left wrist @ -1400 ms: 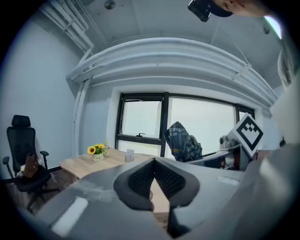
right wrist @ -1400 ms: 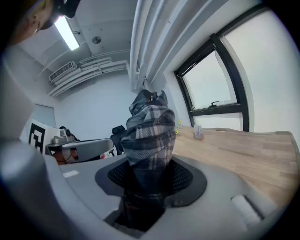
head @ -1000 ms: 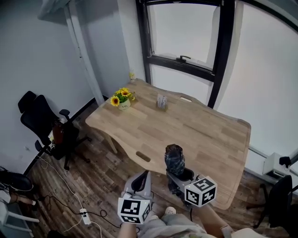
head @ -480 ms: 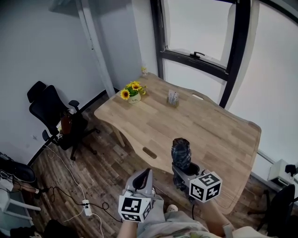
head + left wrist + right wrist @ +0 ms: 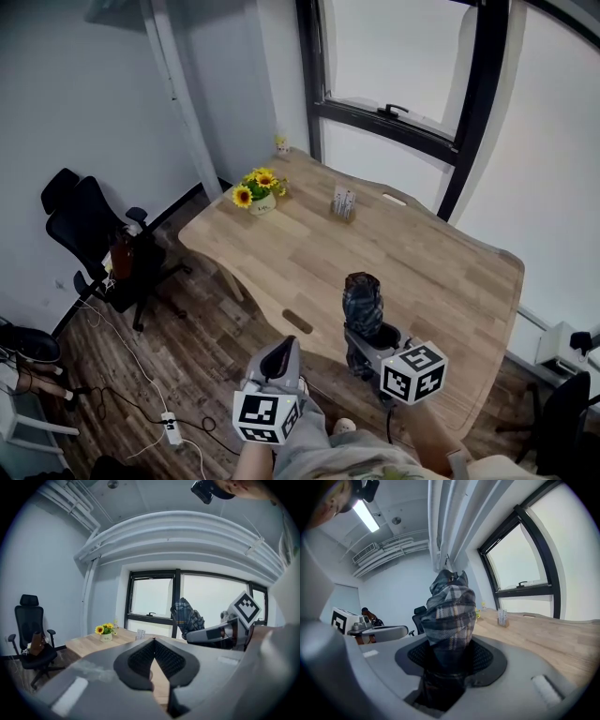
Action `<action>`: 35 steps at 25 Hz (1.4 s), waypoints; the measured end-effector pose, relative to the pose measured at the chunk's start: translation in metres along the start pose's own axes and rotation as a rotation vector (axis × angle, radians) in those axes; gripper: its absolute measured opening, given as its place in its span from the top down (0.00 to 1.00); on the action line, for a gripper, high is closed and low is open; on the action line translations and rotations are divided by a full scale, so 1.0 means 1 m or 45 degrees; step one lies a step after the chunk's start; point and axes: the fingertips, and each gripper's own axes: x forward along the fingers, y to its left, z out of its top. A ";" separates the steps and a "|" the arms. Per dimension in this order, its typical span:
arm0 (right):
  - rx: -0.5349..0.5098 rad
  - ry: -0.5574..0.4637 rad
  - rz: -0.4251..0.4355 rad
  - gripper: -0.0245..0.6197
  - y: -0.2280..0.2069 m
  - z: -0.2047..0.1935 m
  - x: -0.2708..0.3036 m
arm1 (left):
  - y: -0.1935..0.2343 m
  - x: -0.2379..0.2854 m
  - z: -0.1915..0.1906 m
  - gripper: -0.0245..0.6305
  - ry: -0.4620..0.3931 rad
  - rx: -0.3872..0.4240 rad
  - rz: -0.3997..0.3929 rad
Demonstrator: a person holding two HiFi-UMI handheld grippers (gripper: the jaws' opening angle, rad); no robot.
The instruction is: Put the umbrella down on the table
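Note:
A folded plaid umbrella (image 5: pixel 362 302) stands upright over the near edge of the wooden table (image 5: pixel 309 253). My right gripper (image 5: pixel 367 339) is shut on its lower part. In the right gripper view the umbrella (image 5: pixel 449 611) rises from between the two dark pads (image 5: pixel 485 657). My left gripper (image 5: pixel 281 354) hangs to the left of it, above the floor in front of the table, shut with nothing in it. In the left gripper view its jaws (image 5: pixel 153 641) meet at the tip, and the umbrella (image 5: pixel 186 615) shows beyond them to the right.
A sunflower pot (image 5: pixel 255 192) and a small holder (image 5: pixel 343 202) stand at the table's far side, near the window. A black office chair (image 5: pixel 89 234) is at the left by the wall. Cables and a power strip (image 5: pixel 171 424) lie on the wood floor.
Both grippers have shifted a little toward the table. The umbrella stays upright in the right gripper. The left gripper stays shut and empty.

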 end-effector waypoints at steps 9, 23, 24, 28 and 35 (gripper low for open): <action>-0.035 -0.014 -0.053 0.66 -0.030 0.044 0.061 | 0.059 0.053 0.019 0.96 -0.015 -0.013 -0.009; -0.085 -0.084 -0.134 0.66 -0.058 0.118 0.145 | 0.148 0.115 0.044 0.96 -0.022 -0.013 -0.038; -0.083 -0.083 -0.142 0.66 -0.060 0.120 0.150 | 0.154 0.118 0.045 0.96 -0.022 -0.013 -0.039; -0.068 -0.079 -0.157 0.66 -0.062 0.124 0.174 | 0.180 0.127 0.047 0.96 -0.017 -0.011 -0.037; -0.053 -0.036 -0.177 0.66 -0.055 0.118 0.218 | 0.225 0.133 0.053 0.96 -0.026 0.006 -0.039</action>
